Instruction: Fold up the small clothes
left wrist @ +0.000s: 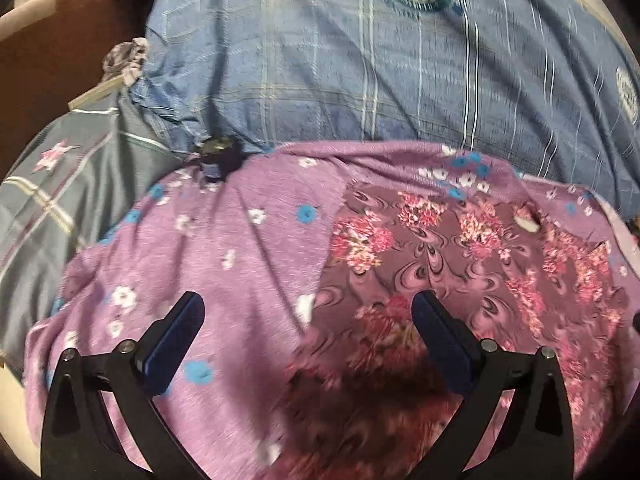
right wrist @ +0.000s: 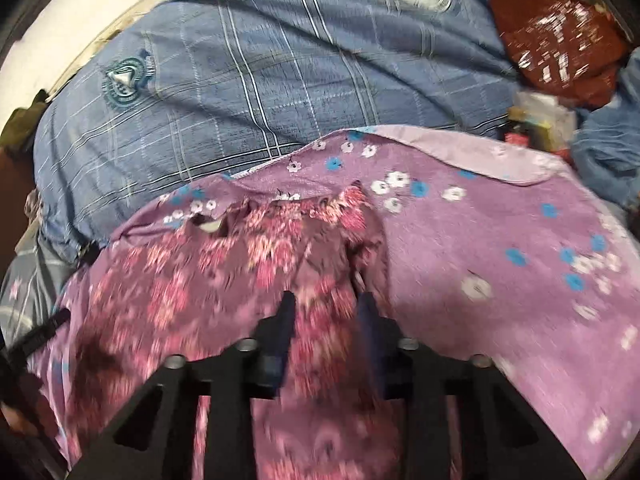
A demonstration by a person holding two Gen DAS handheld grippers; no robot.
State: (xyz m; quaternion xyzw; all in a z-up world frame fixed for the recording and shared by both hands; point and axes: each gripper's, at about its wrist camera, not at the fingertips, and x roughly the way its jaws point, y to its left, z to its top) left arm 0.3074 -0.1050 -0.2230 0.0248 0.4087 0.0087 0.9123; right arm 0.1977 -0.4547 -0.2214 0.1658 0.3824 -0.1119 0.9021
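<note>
- Covering the far half of both views was a blue plaid quilt (left wrist: 400,80) with round printed badges; it served as the backdrop to the work surface.
- Spread in front of it lay a lilac floral sheet (left wrist: 240,248), flat with mild wrinkles, its far edge turned over to show a paler underside in the right wrist view.
- On that sheet lay the task's thing, a small maroon floral garment (left wrist: 420,240), roughly flat, with a pale label visible near its far edge.
- Left gripper (left wrist: 308,336): jaws spread wide, hovering above the garment's left border, gripping nothing.
- Right gripper (right wrist: 326,312): jaws nearly together with maroon cloth bunched between them; judged to be pinching the garment near its right edge, though motion blur left this somewhat uncertain.
- Step in hand, as judged: grasping one side of the garment to start a fold.
- Next move would call for the left jaws to close on the cloth beneath them, then both edges carried over together, keeping the sheet out of the pinch.
</note>
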